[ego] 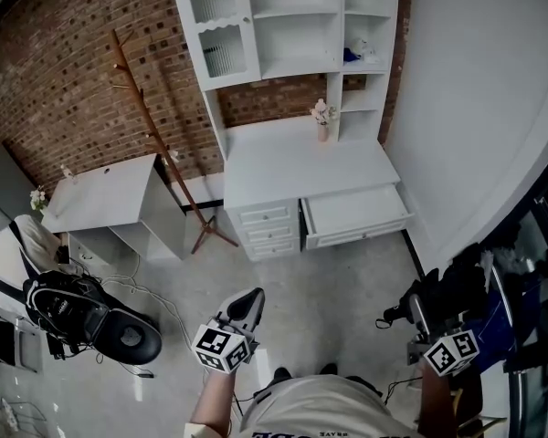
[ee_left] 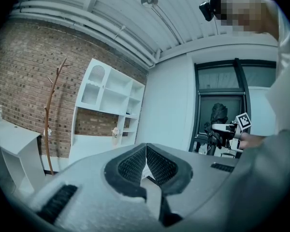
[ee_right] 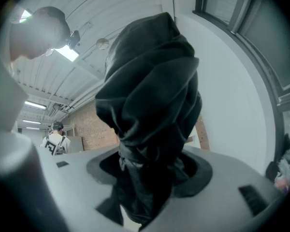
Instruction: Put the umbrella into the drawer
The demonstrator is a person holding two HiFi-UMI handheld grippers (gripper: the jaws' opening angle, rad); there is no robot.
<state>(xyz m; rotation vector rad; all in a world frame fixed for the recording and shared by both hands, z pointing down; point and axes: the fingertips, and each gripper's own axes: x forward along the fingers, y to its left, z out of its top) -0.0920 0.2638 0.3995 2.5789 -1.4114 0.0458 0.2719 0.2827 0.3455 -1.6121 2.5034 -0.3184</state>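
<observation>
The umbrella [ee_right: 150, 105], black and folded into a crumpled bundle, stood gripped in the right tongs [ee_right: 147, 170], which were spread wide around its lower part with the cloth bulging up above them. In the head view it sat low at about 4 o'clock, close to the person's right side and well apart from the furniture.

From the umbrella, the drawer [ego: 356, 213] lay off at about 10 o'clock. It was pulled out, its white inside showing nothing in it, under the right end of the white worktop [ego: 301, 172]. Three shut drawers ran down the left of it.

The left tongs [ee_left: 146, 151] were closed, pads touching at the tips, with nothing between them. They were held out in front of the person at about 6 o'clock in the head view, pointing toward the worktop.

At the back of the worktop, at 12 o'clock from the drawer, stood a small vase [ego: 322, 117] of pale flowers beneath white shelves [ego: 292, 16]. A coat stand [ego: 155, 126] leaned against the brick wall [ego: 64, 71] at 9 o'clock from the worktop, and a side desk [ego: 100, 194] stood beyond it. A black bag [ego: 64, 304] lay on the floor [ego: 329, 290] at 8 o'clock.
</observation>
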